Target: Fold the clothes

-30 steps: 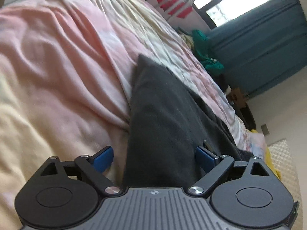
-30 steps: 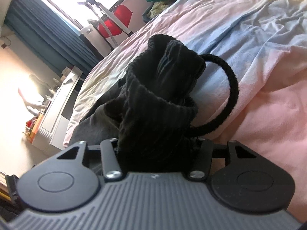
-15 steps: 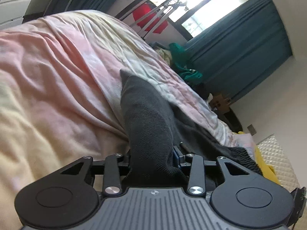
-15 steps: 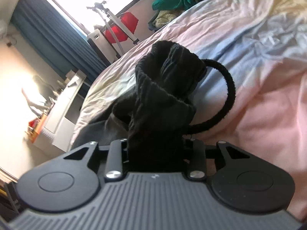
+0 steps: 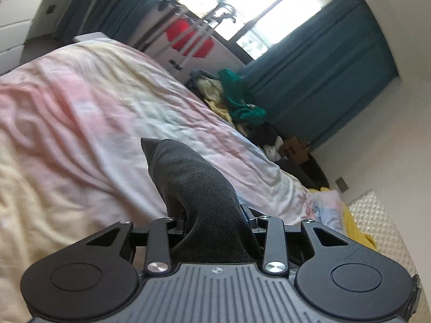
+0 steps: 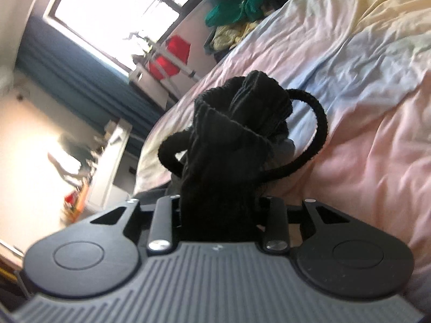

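Rumpled pastel bedding, a pink, cream and pale-blue quilt, covers the bed under both tools, with teal curtains and a bright window behind.

The left claw is clamped on a corner of the dark grey woven garment, whose cloth rises in a peak ahead of the jaws, off the quilt. The right claw is closed over the bunched black ribbed waistband of what I take to be the same piece of clothing, with a black drawstring loop arcing out to the right and another curl of cord to the left. So the garment hangs between the two claws just above the bed; neither view shows its middle or how many layers it lies in.

Risks, as I judge them:
- The right claw holds a thick, crumpled wad, not a flat edge. Layers could slide out unevenly under tension, skewing any fold.
- The loose drawstring could snag on a finger or get trapped inside a crease, leaving a lump.
- The left hold is on a small tip of cloth; a sharp pull might strip it free.
- Soft, wrinkled bedding may drag the fabric and spoil a laid edge.
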The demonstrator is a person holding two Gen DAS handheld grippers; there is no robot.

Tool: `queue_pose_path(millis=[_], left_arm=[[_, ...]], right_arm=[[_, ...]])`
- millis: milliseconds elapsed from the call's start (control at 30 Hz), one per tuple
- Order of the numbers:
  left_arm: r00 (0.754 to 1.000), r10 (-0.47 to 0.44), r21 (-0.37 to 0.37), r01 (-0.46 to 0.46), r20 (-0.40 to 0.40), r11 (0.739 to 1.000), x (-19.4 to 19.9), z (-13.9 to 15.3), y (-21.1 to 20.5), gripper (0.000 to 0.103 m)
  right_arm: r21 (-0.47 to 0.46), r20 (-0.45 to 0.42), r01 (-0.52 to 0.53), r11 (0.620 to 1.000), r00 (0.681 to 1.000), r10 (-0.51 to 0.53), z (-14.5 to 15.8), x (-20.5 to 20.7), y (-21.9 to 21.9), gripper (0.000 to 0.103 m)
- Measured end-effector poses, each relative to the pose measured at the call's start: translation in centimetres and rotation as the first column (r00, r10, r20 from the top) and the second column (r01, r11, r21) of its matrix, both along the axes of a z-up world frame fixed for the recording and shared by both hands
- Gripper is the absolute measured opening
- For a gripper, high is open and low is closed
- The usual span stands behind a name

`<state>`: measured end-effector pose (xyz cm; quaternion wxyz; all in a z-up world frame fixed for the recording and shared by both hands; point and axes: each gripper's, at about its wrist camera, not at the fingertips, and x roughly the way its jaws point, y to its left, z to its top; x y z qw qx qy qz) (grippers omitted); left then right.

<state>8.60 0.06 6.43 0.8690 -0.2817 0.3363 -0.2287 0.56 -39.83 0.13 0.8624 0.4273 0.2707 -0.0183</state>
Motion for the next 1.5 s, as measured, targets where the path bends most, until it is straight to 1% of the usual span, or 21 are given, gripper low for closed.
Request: queue_pose_path(millis=[67, 133, 267, 367, 433, 567, 600, 700, 767, 833, 867, 900, 933, 1000, 1067, 1133, 1167, 1233, 1300, 1400, 1500], left_arm=[[1.000, -0.029, 0.008, 0.029, -0.002, 1.000, 1.6, 1.7, -4.1, 0.036], [0.998, -0.057, 0.001, 0.057, -0.002, 0.998, 3.9, 3.0, -8.5, 0.036], [0.994, -0.108, -0.048, 0.107, -0.013, 0.993, 9.1, 4.1, -18.0, 0.036], [0.985, -0.168, -0.040, 0.169, 0.040, 0.985, 12.4, 4.4, -25.4, 0.036], [0.975, -0.205, -0.022, 0.207, 0.084, 0.978, 14.7, 4.1, -30.6, 0.037], [0.959, -0.268, -0.009, 0.270, 0.094, 0.963, 18.7, 1.2, -39.0, 0.037], [0.954, -0.284, -0.004, 0.285, 0.092, 0.958, 19.5, -0.1, -40.4, 0.037], [0.933, -0.352, 0.023, 0.351, 0.078, 0.936, 21.3, -5.6, -43.8, 0.037], [0.915, -0.403, 0.062, 0.400, 0.034, 0.914, 22.0, -10.3, -45.1, 0.038], [0.907, -0.419, 0.115, 0.421, -0.041, 0.900, 22.2, -14.6, -45.9, 0.039], [0.904, -0.427, 0.140, 0.426, -0.023, 0.894, 21.8, -16.0, -45.9, 0.043], [0.900, -0.436, 0.165, 0.428, 0.014, 0.889, 21.1, -17.1, -45.7, 0.047], [0.889, -0.455, 0.177, 0.440, 0.054, 0.880, 20.6, -17.8, -45.4, 0.048], [0.883, -0.465, 0.163, 0.452, 0.055, 0.877, 20.3, -18.1, -45.0, 0.051], [0.894, -0.446, 0.175, 0.433, 0.037, 0.884, 19.9, -17.3, -44.7, 0.059], [0.916, -0.399, 0.228, 0.379, 0.046, 0.897, 19.2, -15.5, -44.0, 0.067], [0.922, -0.385, 0.252, 0.362, 0.045, 0.897, 18.9, -14.4, -43.7, 0.073], [0.922, -0.384, 0.282, 0.358, 0.042, 0.890, 18.1, -12.1, -42.8, 0.074], [0.921, -0.385, 0.308, 0.353, 0.051, 0.884, 17.2, -9.5, -41.6, 0.074], [0.918, -0.381, 0.341, 0.324, 0.112, 0.882, 14.5, -5.3, -39.2, 0.075], [0.902, -0.383, 0.398, 0.282, 0.201, 0.873, 10.9, -0.7, -37.2, 0.080]], right_arm=[[0.015, 0.001, 0.013, 1.000, 1.000, -0.013, 1.2, -0.2, -1.9, 0.035], [0.014, 0.005, 0.050, 0.999, 0.999, -0.050, 2.9, 0.5, -5.3, 0.035], [-0.051, 0.056, 0.123, 0.991, 0.991, -0.120, 5.7, 1.9, -12.4, 0.035], [-0.071, 0.075, 0.202, 0.977, 0.978, -0.196, 6.6, 3.1, -18.1, 0.035], [-0.080, 0.092, 0.256, 0.963, 0.964, -0.248, 5.8, 3.9, -21.4, 0.035], [-0.105, 0.133, 0.357, 0.928, 0.930, -0.343, 3.0, 5.2, -27.0, 0.035], [-0.112, 0.139, 0.378, 0.919, 0.922, -0.362, 1.8, 5.2, -27.9, 0.035], [-0.137, 0.144, 0.445, 0.885, 0.893, -0.427, -2.8, 5.0, -29.2, 0.035], [-0.161, 0.120, 0.474, 0.865, 0.880, -0.460, -6.3, 4.5, -29.0, 0.035], [-0.155, 0.054, 0.480, 0.863, 0.877, -0.478, -10.3, 4.0, -28.8, 0.036], [-0.140, 0.027, 0.483, 0.864, 0.874, -0.485, -12.3, 3.6, -28.5, 0.036], [-0.128, 0.031, 0.492, 0.861, 0.870, -0.492, -13.6, 3.1, -28.2, 0.038], [-0.119, 0.048, 0.501, 0.857, 0.865, -0.499, -14.6, 2.4, -27.9, 0.039], [-0.100, 0.073, 0.517, 0.850, 0.856, -0.512, -16.0, 1.5, -27.4, 0.043], [-0.072, 0.055, 0.521, 0.850, 0.853, -0.518, -15.8, 1.4, -27.8, 0.049], [-0.030, 0.004, 0.526, 0.850, 0.850, -0.527, -15.0, 1.4, -28.3, 0.057], [-0.017, -0.031, 0.531, 0.847, 0.847, -0.531, -14.5, 1.3, -28.6, 0.058], [-0.033, -0.098, 0.555, 0.831, 0.826, -0.555, -13.1, 0.3, -28.0, 0.060], [-0.070, -0.108, 0.567, 0.821, 0.814, -0.571, -11.1, -1.1, -27.0, 0.060], [-0.139, -0.105, 0.549, 0.824, 0.819, -0.564, -8.2, -2.9, -25.6, 0.060], [-0.202, -0.074, 0.520, 0.830, 0.837, -0.543, -4.8, -4.5, -24.2, 0.060]])
